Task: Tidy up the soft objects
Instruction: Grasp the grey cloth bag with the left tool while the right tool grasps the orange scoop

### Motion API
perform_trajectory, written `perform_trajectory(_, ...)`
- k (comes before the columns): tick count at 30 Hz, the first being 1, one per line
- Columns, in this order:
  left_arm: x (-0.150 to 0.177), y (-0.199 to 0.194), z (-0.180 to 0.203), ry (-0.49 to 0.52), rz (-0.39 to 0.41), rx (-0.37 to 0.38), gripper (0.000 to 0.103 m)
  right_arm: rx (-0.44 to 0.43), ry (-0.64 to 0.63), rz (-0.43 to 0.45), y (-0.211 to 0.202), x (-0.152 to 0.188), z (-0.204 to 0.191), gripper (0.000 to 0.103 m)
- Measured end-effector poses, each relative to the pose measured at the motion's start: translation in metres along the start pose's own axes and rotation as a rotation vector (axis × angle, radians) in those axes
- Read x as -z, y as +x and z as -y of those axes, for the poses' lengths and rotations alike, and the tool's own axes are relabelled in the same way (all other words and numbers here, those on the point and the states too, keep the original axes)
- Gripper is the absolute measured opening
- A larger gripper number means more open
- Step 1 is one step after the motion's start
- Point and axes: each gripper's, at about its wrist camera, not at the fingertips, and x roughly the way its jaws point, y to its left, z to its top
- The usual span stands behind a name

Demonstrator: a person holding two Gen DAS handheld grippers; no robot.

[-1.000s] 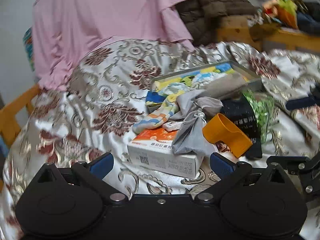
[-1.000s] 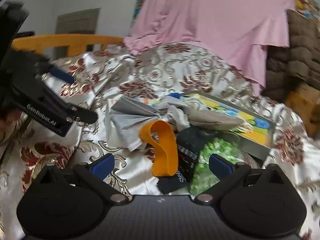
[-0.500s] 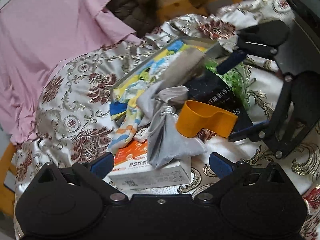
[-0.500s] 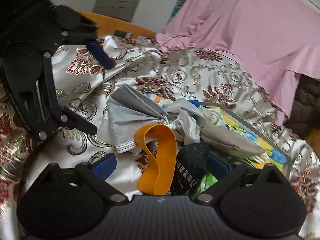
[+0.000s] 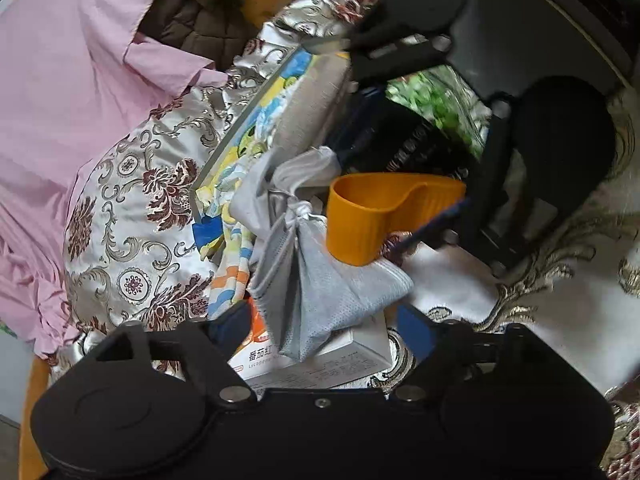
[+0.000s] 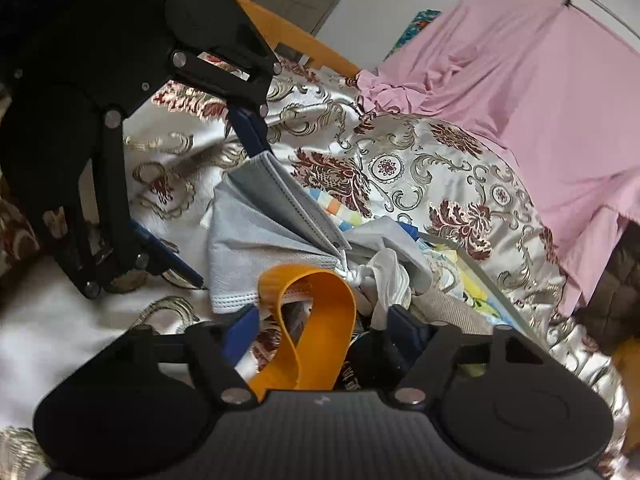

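Observation:
A pile lies on a floral satin cloth (image 5: 132,216). A grey face mask (image 5: 320,284) lies over a white and orange box (image 5: 320,360). An orange looped band (image 5: 380,212) rests on the mask, in front of a black packet (image 5: 408,148). A striped sock (image 5: 228,280) and a beige sock (image 5: 312,108) lie by a colourful tray (image 5: 248,120). My left gripper (image 5: 324,328) is open, its fingers either side of the mask and box. My right gripper (image 6: 320,324) is open, astride the orange band (image 6: 320,320) with the mask (image 6: 256,236) beyond it.
A pink cloth (image 5: 60,80) hangs behind the pile, also in the right wrist view (image 6: 540,100). A brown quilted jacket (image 5: 192,12) lies at the back. A green patterned bag (image 5: 436,96) sits behind the black packet. An orange wooden frame (image 6: 296,40) borders the cloth.
Both grippers have moved in close to the pile and towards each other. The left now straddles the mask and box; the right now straddles the orange band. Both stay open.

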Motion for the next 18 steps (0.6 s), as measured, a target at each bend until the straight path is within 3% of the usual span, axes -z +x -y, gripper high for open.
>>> perform_trajectory(6,-0.003,0.008,0.008,0.054,-0.044,-0.033,0.067,-0.035,0.010,-0.022,0.009,0.000,0.005,0.059)
perform_trajectory(14,-0.013,0.008,0.014,0.112,-0.036,-0.062,0.056,-0.073,0.031,-0.031,0.011,-0.001,0.008,0.047)
perform_trajectory(18,-0.013,0.007,0.018,0.123,-0.033,-0.064,0.044,-0.071,0.037,-0.026,0.009,0.000,0.008,0.043)
